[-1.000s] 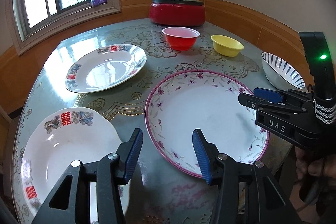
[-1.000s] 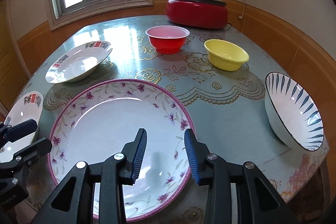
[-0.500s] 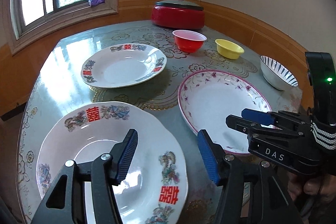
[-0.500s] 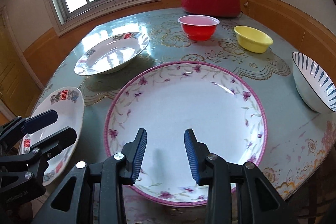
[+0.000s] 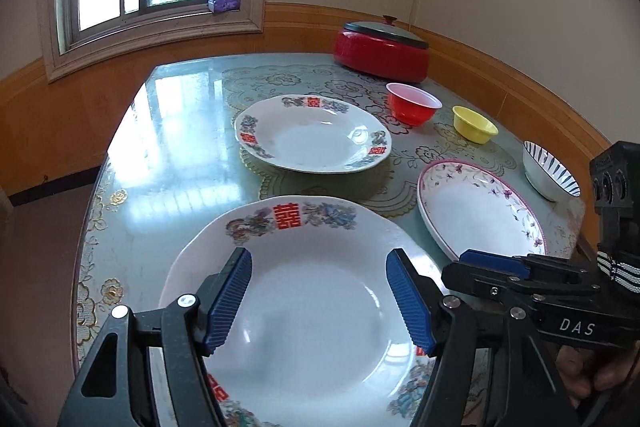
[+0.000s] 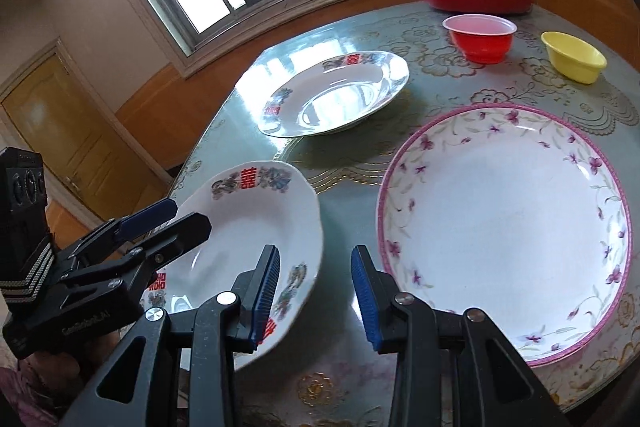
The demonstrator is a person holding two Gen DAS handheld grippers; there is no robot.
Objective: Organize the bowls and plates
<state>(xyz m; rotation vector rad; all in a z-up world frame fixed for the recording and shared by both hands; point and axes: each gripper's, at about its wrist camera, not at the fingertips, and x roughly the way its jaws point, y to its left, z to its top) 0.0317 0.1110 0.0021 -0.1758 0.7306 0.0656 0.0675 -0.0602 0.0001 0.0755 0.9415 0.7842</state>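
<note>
Left gripper (image 5: 319,291) is hovering over the near glossy white plate (image 5: 316,239) with red double-happiness characters, ribbed blue pads opening, nothing between them. Right gripper (image 6: 315,291) is sitting part-open and empty above the table (image 6: 344,195) — between that scalloped plate and the round pink-rimmed floral plate (image 6: 504,231). A second matching plate (image 6: 332,95) is lying farther back, with the red bowl (image 6: 480,39) and yellow bowl (image 6: 574,61) beyond. Only the left view is showing the blue-striped bowl (image 5: 550,173) and "DAS" lettering; only the right view, a wooden door (image 6: 60,131).
</note>
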